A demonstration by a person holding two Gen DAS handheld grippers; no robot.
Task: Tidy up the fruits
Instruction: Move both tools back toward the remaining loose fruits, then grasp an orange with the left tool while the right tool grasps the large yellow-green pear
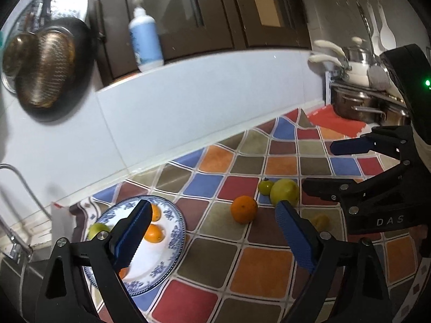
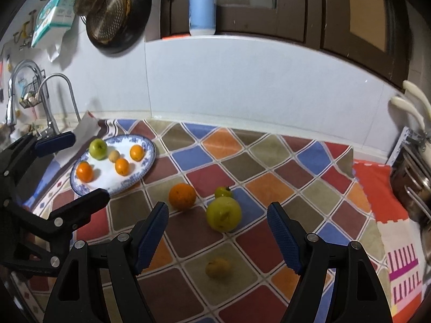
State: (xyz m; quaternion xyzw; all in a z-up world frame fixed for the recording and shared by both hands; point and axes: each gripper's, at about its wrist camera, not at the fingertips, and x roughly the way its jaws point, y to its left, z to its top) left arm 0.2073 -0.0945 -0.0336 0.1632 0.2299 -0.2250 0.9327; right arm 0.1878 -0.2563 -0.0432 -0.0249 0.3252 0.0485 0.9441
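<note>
Sorting is running about half done: the plate point(image 2: 146, 158) is holding five fruits, while an orange point(image 2: 182, 196), a large green fruit point(image 2: 223, 217), a small green one point(image 2: 223, 191) and a yellowish one point(image 2: 217, 267) are lying loose on the worktop point(image 2: 269, 185). Left tool point(image 1: 210, 238) and right tool point(image 2: 216, 238) are hovering, jaws apart, holding nothing.

My counter wears a checkered cloth point(image 2: 229, 158) carrying a blue-and-white plate point(image 2: 145, 167) at ten o'clock, an orange point(image 2: 182, 196) centrally, a small green fruit point(image 2: 223, 192) touching a large green apple point(image 2: 223, 217), and a small yellowish fruit point(image 2: 217, 267) toward six o'clock.
</note>
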